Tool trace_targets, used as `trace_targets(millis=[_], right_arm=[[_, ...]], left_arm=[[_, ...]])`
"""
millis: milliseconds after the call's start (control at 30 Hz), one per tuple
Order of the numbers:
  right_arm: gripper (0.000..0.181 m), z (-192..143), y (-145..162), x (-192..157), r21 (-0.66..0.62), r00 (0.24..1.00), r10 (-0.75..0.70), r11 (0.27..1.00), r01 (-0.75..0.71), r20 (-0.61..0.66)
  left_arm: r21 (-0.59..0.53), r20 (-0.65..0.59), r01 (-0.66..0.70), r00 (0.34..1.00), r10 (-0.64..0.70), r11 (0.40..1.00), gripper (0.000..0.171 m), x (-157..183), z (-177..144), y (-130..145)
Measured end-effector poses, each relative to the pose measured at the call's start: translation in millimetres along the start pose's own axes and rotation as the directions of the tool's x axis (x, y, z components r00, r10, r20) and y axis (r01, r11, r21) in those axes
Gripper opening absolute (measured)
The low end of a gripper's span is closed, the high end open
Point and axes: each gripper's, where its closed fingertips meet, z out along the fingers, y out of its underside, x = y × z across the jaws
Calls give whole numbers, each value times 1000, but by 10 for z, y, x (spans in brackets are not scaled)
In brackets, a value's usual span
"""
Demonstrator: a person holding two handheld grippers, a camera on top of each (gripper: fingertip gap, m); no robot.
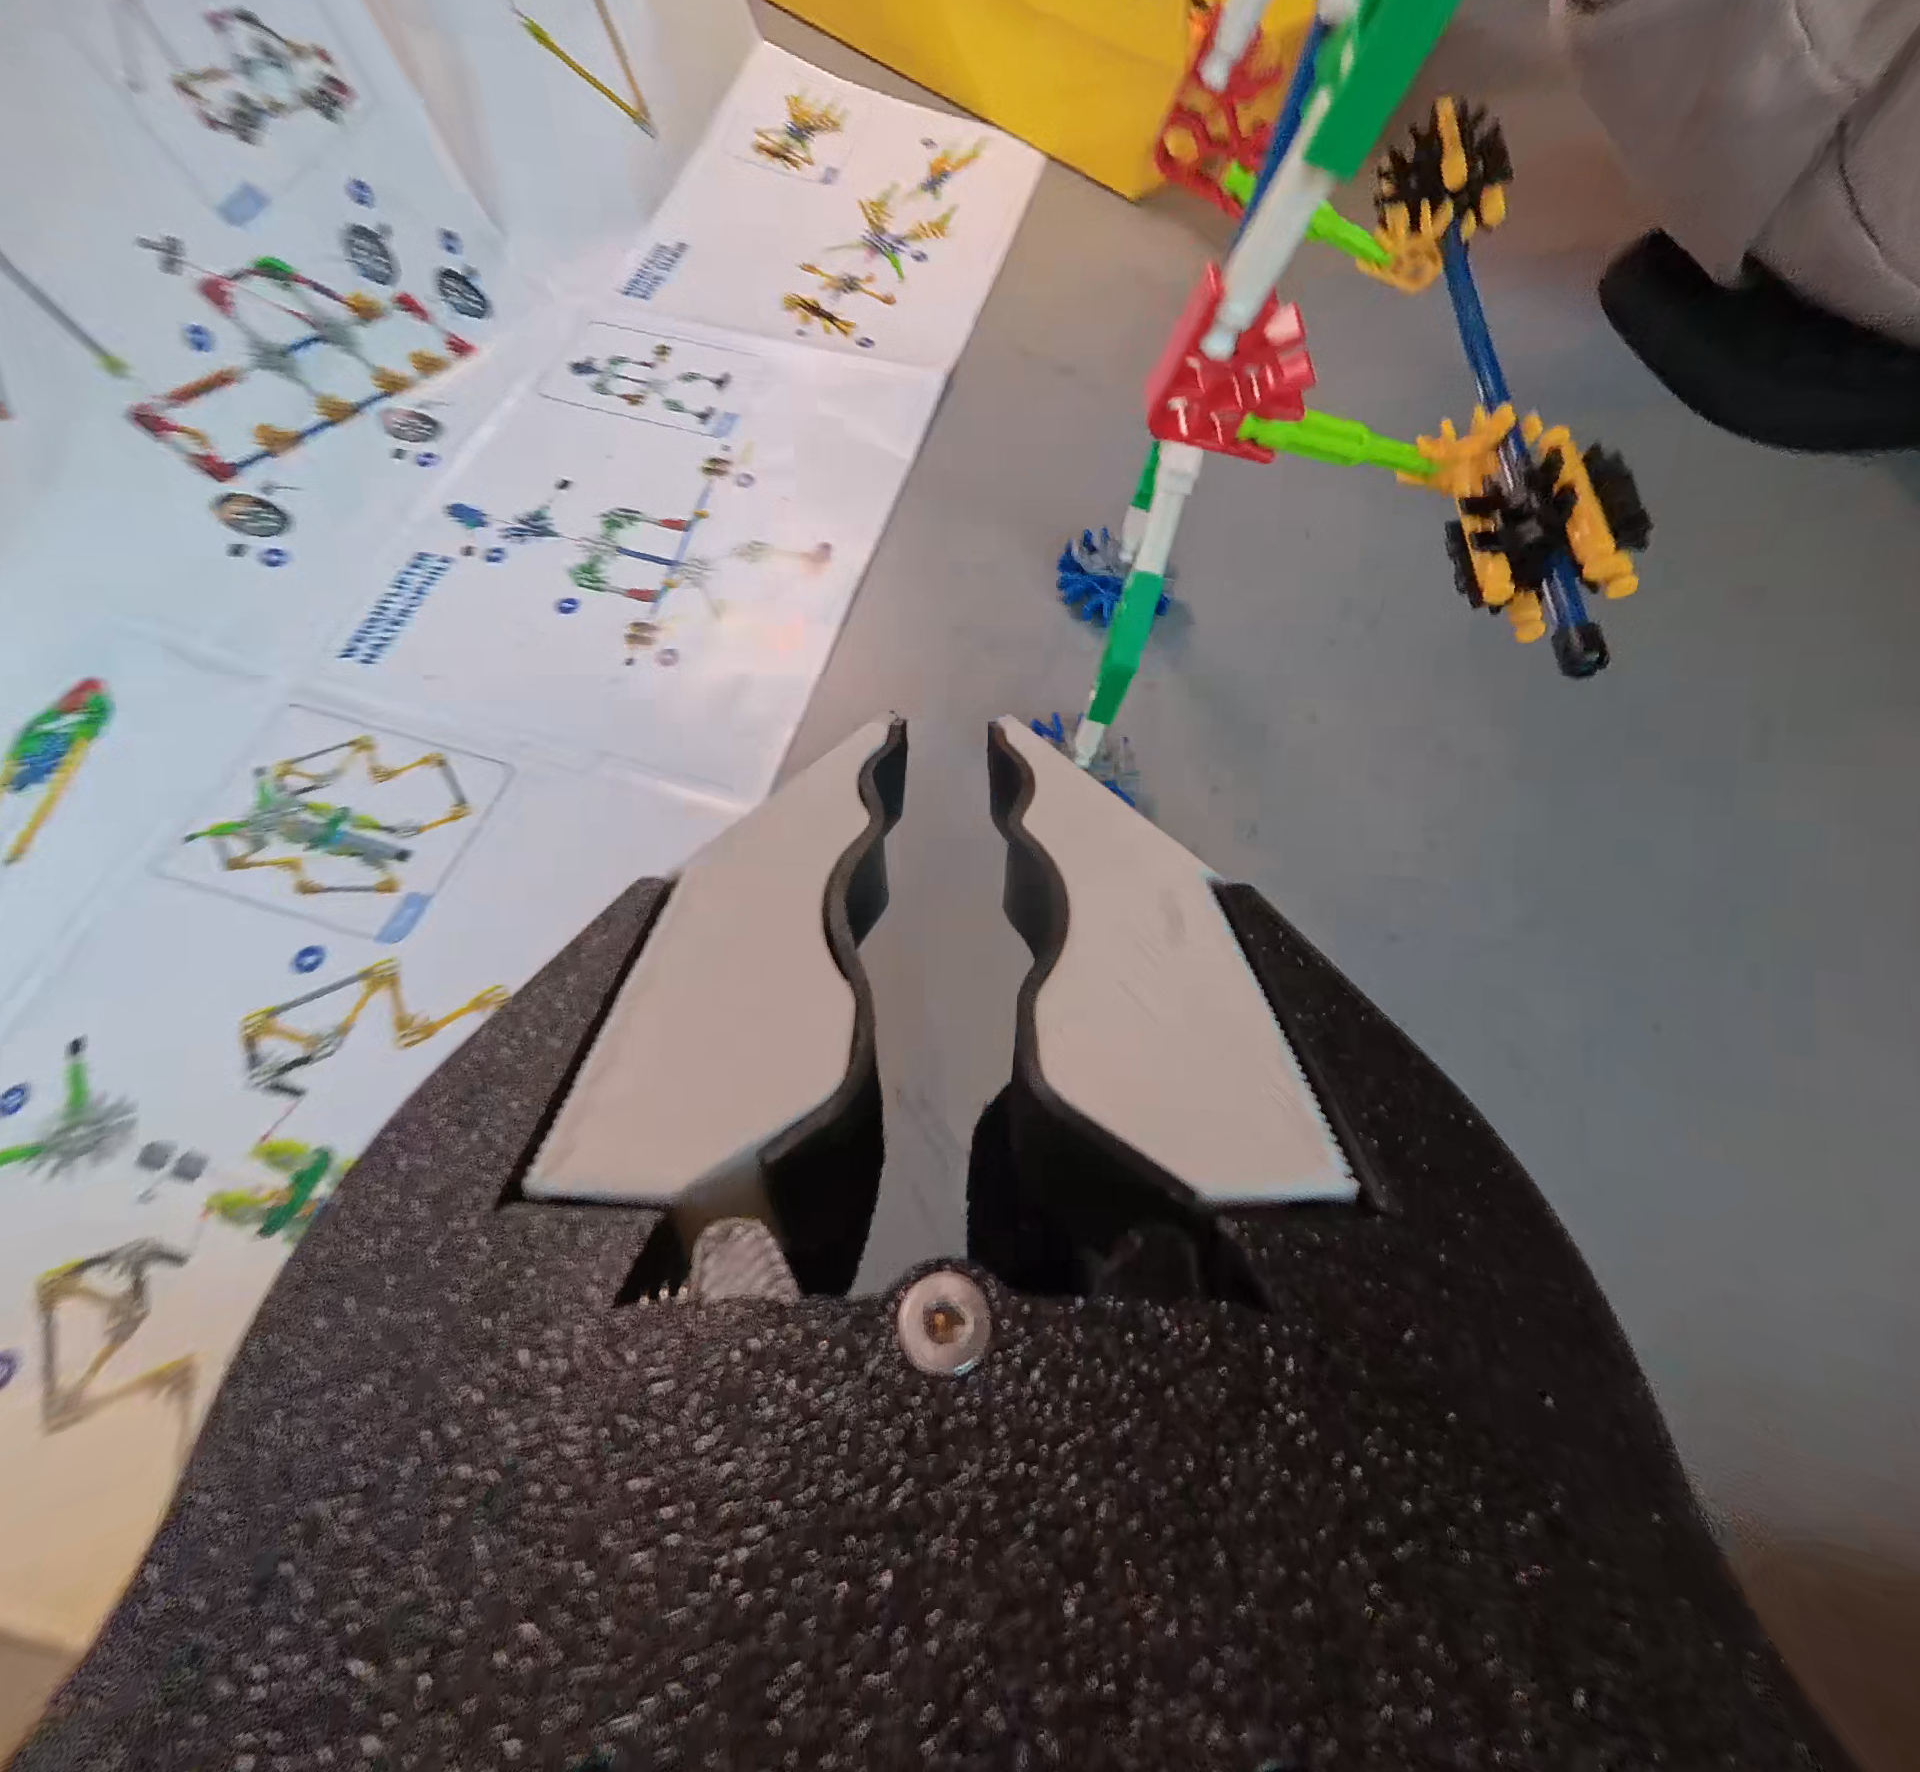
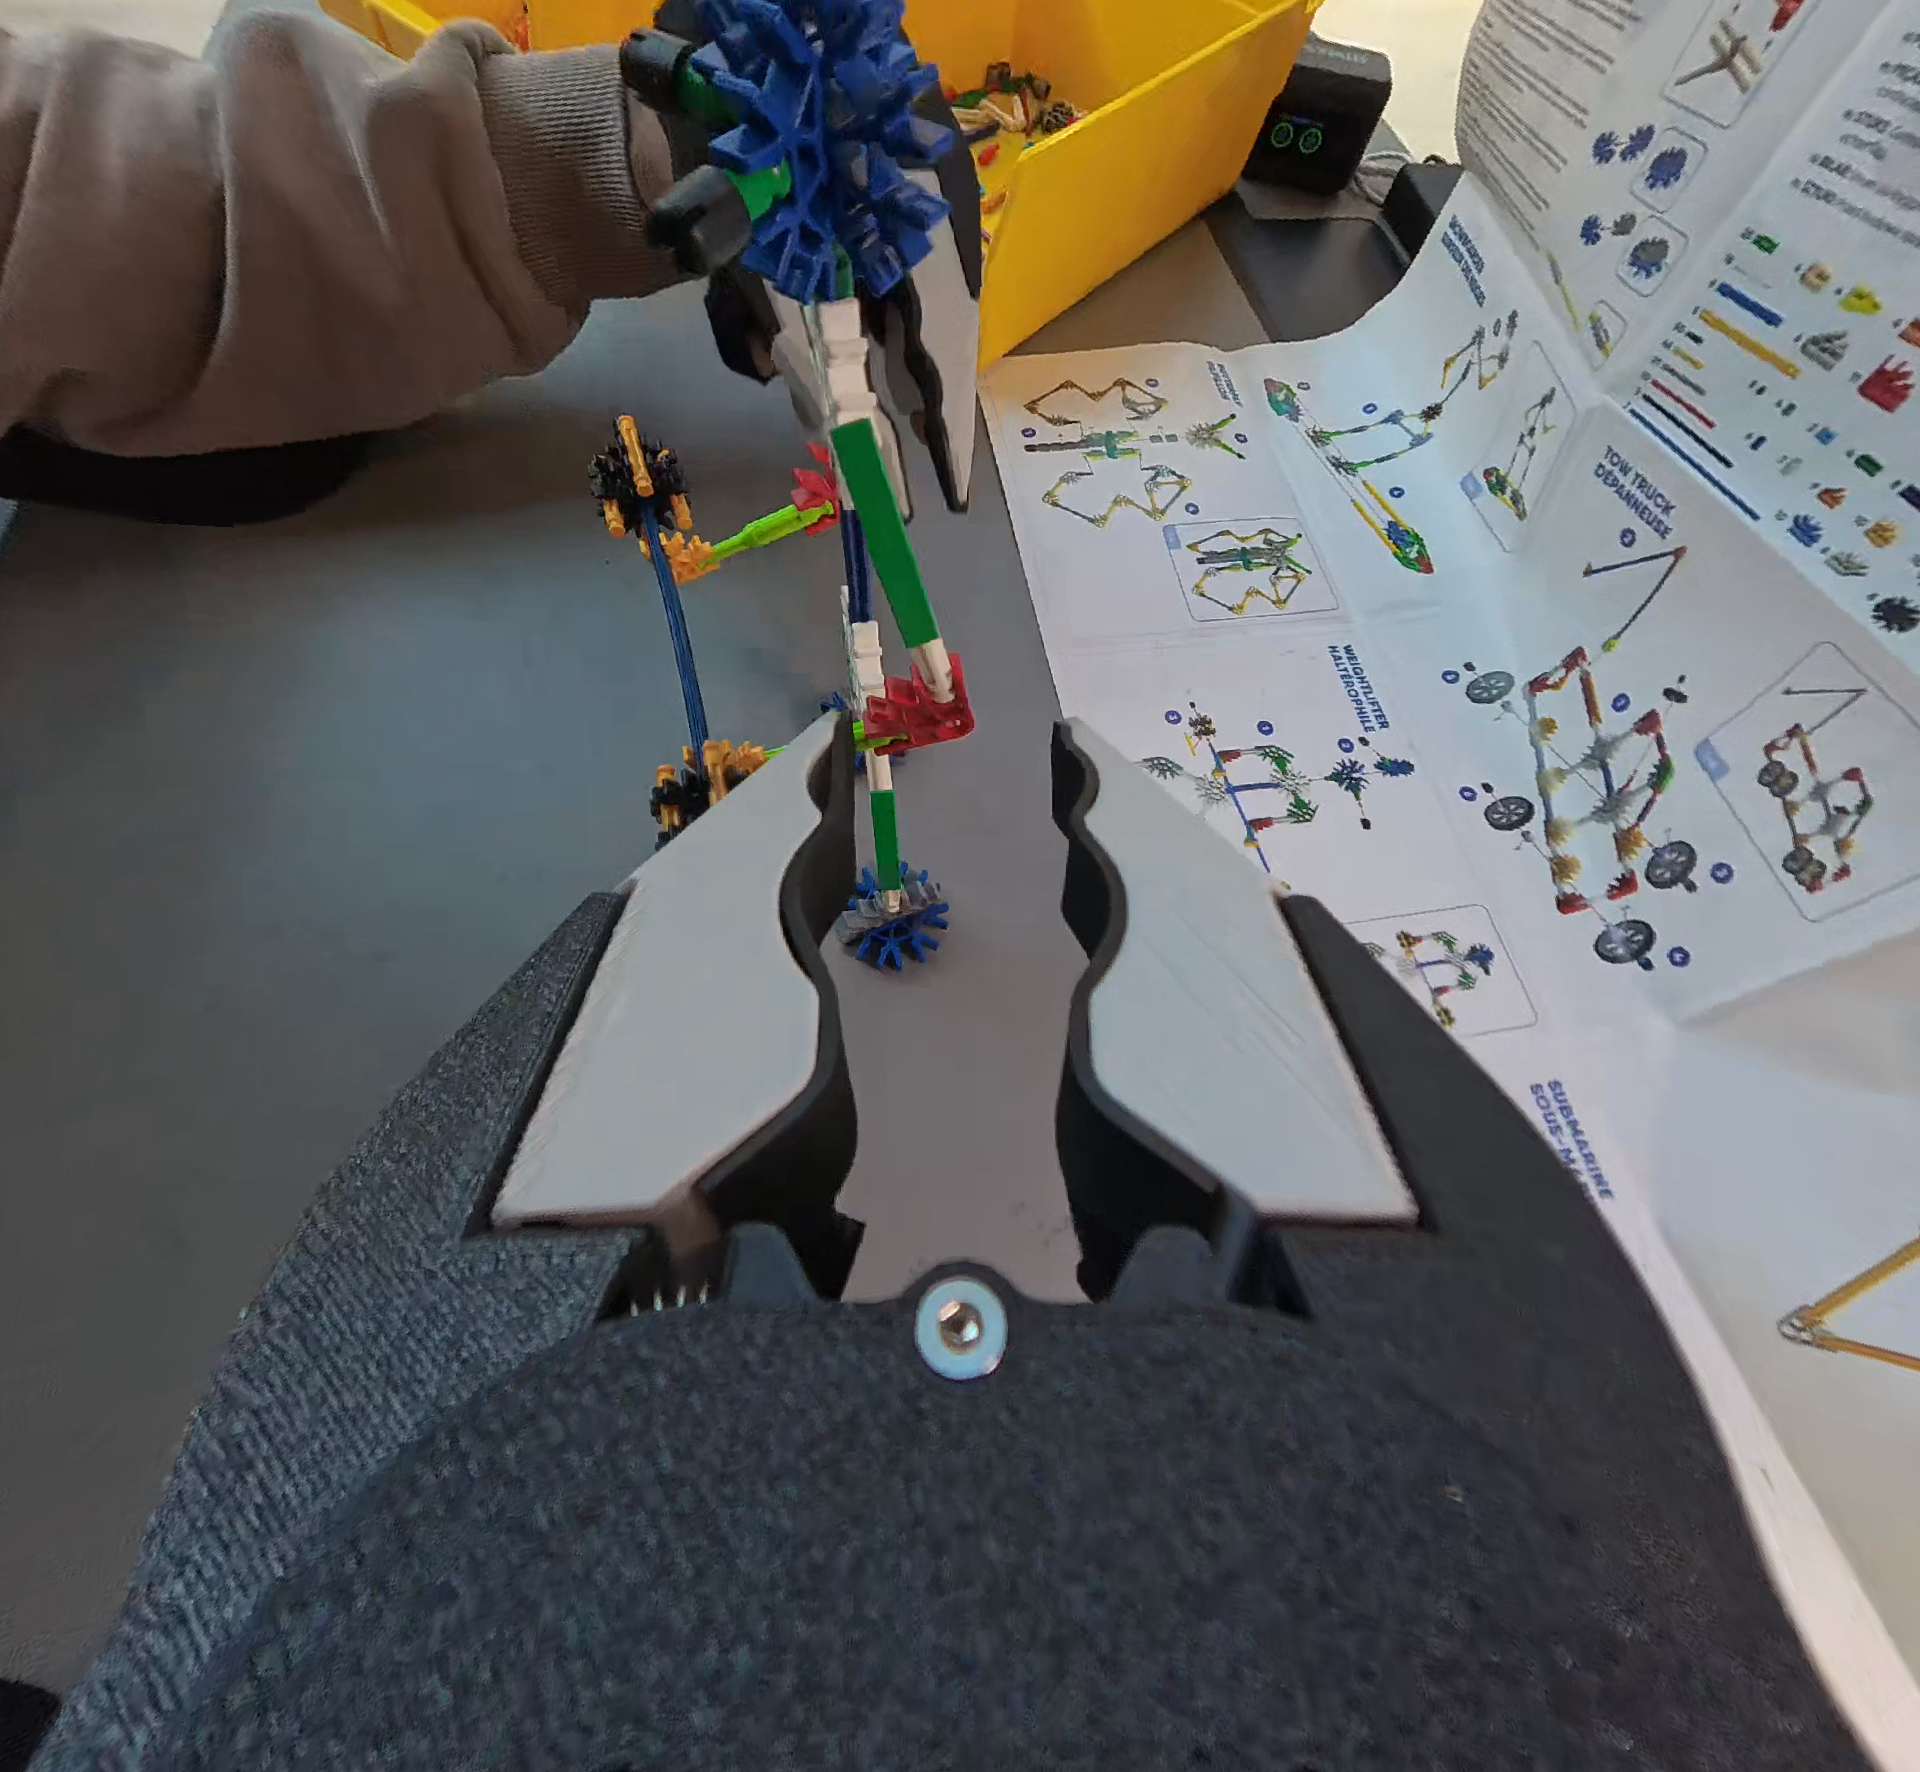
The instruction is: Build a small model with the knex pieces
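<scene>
— So, what has the left gripper (image 1: 945,730) got?

— Nothing. Its two fingers stand a narrow gap apart, with only bare grey table (image 1: 1455,995) showing between them. It sits at the edge of the unfolded instruction sheet (image 1: 727,475), and the rod-and-connector model (image 1: 1231,382) is just to its right.

— And the right gripper (image 2: 951,735)?

— Spread wider and also empty. It looks down over the model from above. A blue connector (image 2: 894,922) at the foot of a green-and-white rod shows in the gap, close to one finger, but I cannot tell whether they touch.

— Where is the model, exactly?

— On the table, between the two grippers, with two blue connectors at its foot (the left wrist view shows both). Red connectors join green, white and blue rods. Two black-and-yellow wheels (image 1: 1538,527) sit at the ends of a blue rod off to one side. A large blue connector (image 2: 821,112) is at the top, close to the right camera.

— What else is about?

— A yellow bin (image 2: 1143,60) with small loose parts stands behind the model. A small black device (image 2: 1314,122) with green lights is beside the bin. A person's grey sleeve (image 2: 260,216) reaches in to the far gripper.
</scene>
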Motion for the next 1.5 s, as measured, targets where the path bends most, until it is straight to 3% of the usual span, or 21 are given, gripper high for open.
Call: trace_targets(millis=[167, 333, 533, 833, 967, 1133, 1333, 1500], right_arm=[[34, -28, 98, 21, -61, 991, 133, 989, -132, -2], [35, 52, 39, -91, -58, 963, 267, 963, -265, 43], [35, 233, 18, -88, -77, 943, 332, 941, -330, 15], [24, 268, 105, -35, -106, 940, 340, 934, -342, -35], [24, 279, 102, -21, -107, 938, 344, 932, -347, -46], [24, 295, 96, -15, -103, 938, 343, 932, -346, -49], [24, 297, 97, -7, -104, 944, 327, 938, -330, -42], [24, 307, 98, -41, -128, 949, 316, 941, -313, 0]], left_arm=[[177, 101, 121, 985, -140, 977, 12, -72, -399, -570], [40, 116, 218, 968, -222, 975, 34, 242, -337, -507], [154, 166, 388, 897, -411, 909, 33, 300, -203, -636], [51, 364, 271, 891, -271, 961, 25, 293, -90, -685], [57, 327, 295, 897, -298, 954, 27, 415, -80, -725], [66, 371, 310, 875, -312, 949, 32, 322, 22, -695], [-85, 448, 202, 882, -144, 976, 22, 275, 92, -595], [-212, 384, 137, 922, -47, 968, 22, 318, 73, -582]])
